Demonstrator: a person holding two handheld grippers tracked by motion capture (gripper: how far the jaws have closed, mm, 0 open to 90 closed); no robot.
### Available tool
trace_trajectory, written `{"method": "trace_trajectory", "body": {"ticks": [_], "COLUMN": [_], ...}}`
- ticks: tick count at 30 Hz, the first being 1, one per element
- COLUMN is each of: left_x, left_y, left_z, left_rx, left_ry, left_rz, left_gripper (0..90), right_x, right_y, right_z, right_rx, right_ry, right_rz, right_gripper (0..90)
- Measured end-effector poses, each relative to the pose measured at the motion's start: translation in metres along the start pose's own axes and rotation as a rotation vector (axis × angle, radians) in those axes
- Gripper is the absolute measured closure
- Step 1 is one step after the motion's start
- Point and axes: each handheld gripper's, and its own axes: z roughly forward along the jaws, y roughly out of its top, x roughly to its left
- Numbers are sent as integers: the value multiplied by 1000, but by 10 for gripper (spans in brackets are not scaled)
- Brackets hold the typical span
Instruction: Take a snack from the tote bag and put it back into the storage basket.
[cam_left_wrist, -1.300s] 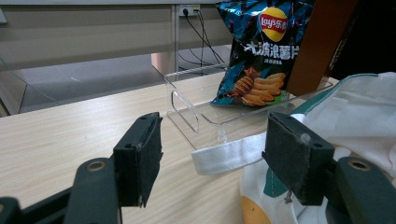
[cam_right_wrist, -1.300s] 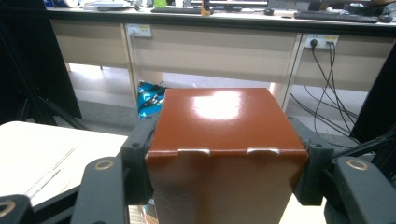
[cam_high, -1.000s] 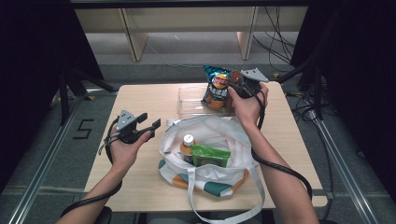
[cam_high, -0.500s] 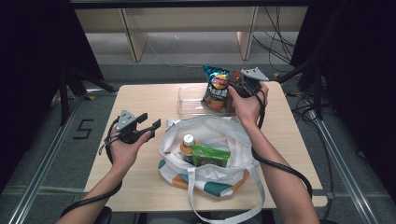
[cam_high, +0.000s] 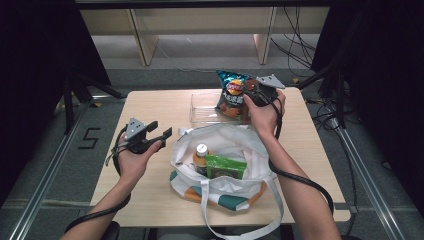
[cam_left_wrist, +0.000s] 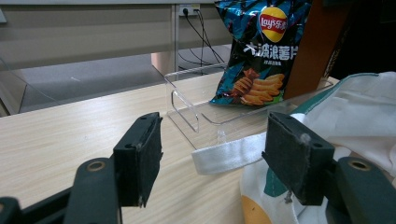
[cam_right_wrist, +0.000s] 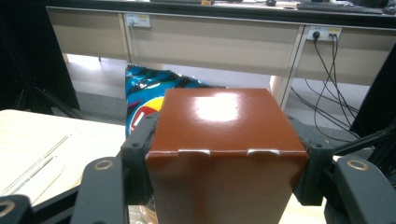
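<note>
Clearly glossy brown box (cam_right_wrist: 219, 154), creased flaps, upright

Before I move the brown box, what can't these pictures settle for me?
- Brown box base: right gripper view, cut off at the bottom edge.
- Chip bag front: same view, box covers it.
- Bottle body: high view, sunk inside the tote bag.

**Bare wood at the left, crowding at the far right**

The left part of the table (cam_high: 150, 107) is left bare, so passage there is unhindered. The near middle is blocked by the tote bag (cam_high: 225, 165). Behind it, the clear tray (cam_high: 202, 107) is partly taken up by the chip bag (cam_high: 231, 95) and the brown box (cam_right_wrist: 219, 140).
</note>
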Motion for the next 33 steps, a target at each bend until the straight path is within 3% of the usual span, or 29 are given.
{"method": "trace_trajectory", "body": {"ticks": [15, 16, 26, 27, 29, 33], "left_x": [-1, -1, -1, -1, -1, -1], "left_y": [0, 0, 0, 0, 0, 0], "left_z": [0, 0, 1, 1, 1, 1], "left_rx": [1, 1, -1, 2, -3, 0], "left_ry": [-2, -3, -6, -5, -9, -7], "left_rz": [2, 2, 3, 4, 6, 5], "left_gripper": [357, 357, 357, 357, 357, 357], "right_x": [0, 1, 0, 1, -1, 0], "right_y": [-7, -7, -10, -10, -12, -16], "right_z": [6, 5, 7, 7, 9, 10], "right_rx": [28, 40, 45, 55, 51, 89], "right_ry": [-13, -17, -16, -18, -9, -10], "right_rz": [4, 26, 13, 30, 4, 12], "right_gripper": [385, 385, 383, 383, 383, 382]}}
